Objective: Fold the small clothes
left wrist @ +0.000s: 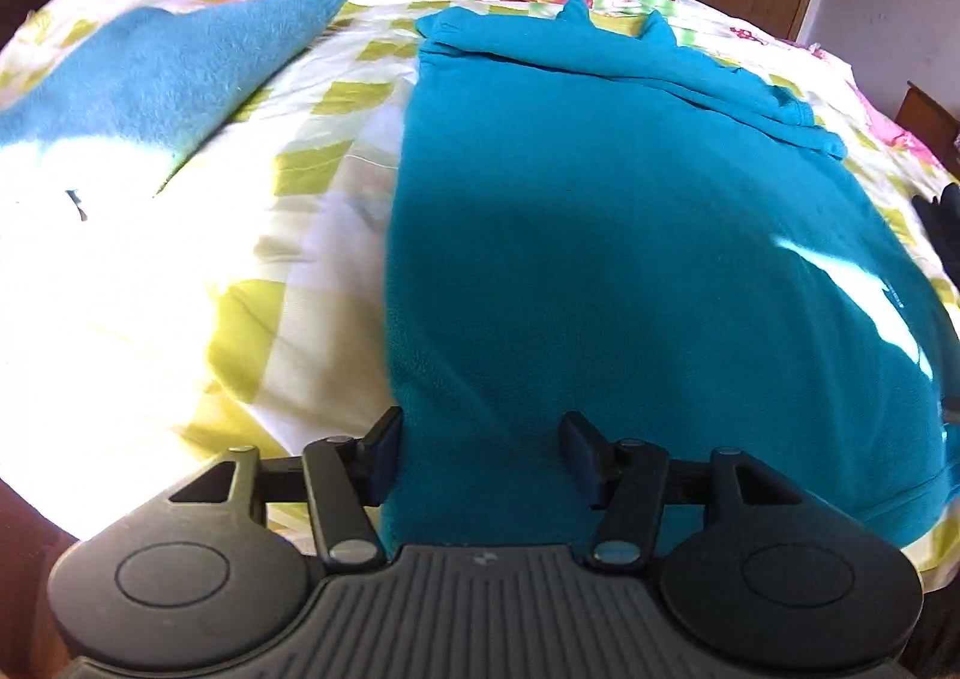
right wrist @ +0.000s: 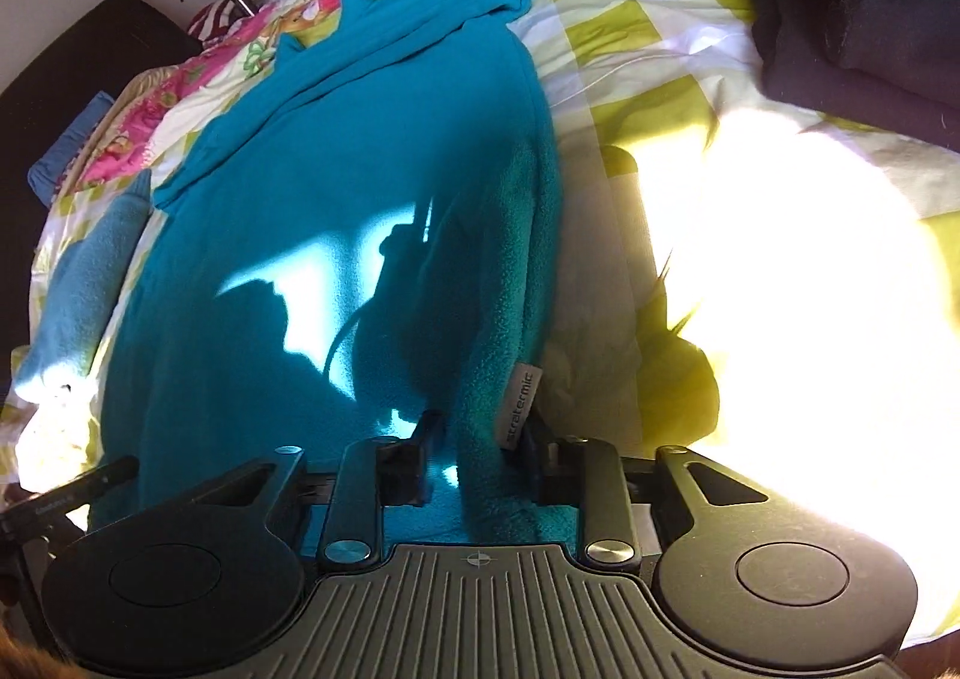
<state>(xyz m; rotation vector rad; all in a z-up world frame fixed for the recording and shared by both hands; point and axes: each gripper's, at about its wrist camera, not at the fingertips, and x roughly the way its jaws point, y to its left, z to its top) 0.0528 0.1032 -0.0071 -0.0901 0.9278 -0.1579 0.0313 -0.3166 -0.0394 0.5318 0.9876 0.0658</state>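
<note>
On the bed, spread flat over a white quilt w/ lime-green checks point(left wrist: 336, 96), lies the teal fleece top point(left wrist: 600, 235), sleeves folded in across its far end. Its near hem runs right up to both tools.

Left gripper point(left wrist: 483, 460): fingers wide apart, hovering over the near-left corner of the fleece; left pad sits right at the garment's left edge, right pad over the cloth. Nothing pinched yet.

Right gripper point(right wrist: 477, 460): fingers partly drawn in w/ a raised ridge of the fleece's right edge between them, next to a small grey sewn-in label point(right wrist: 521, 400). Right pad is mostly hidden behind cloth and label, so can't tell if it's actually clamped or just straddling.

Handling, as a judgement: fleece looks soft, light, thickish and limp. It won't hold shape and will sag between two hold points, but the nap should give the pads decent grip, not slippery. Not fragile. Best hold is probably the two near hem corners, pinching the full thickness at the edge, then lifting both evenly so the fold stays square.

Also on the bed: a lighter blue fuzzy cloth point(left wrist: 162, 72) far left, and a dark folded garment point(right wrist: 858, 6) far right, both well apart from the fleece.
</note>
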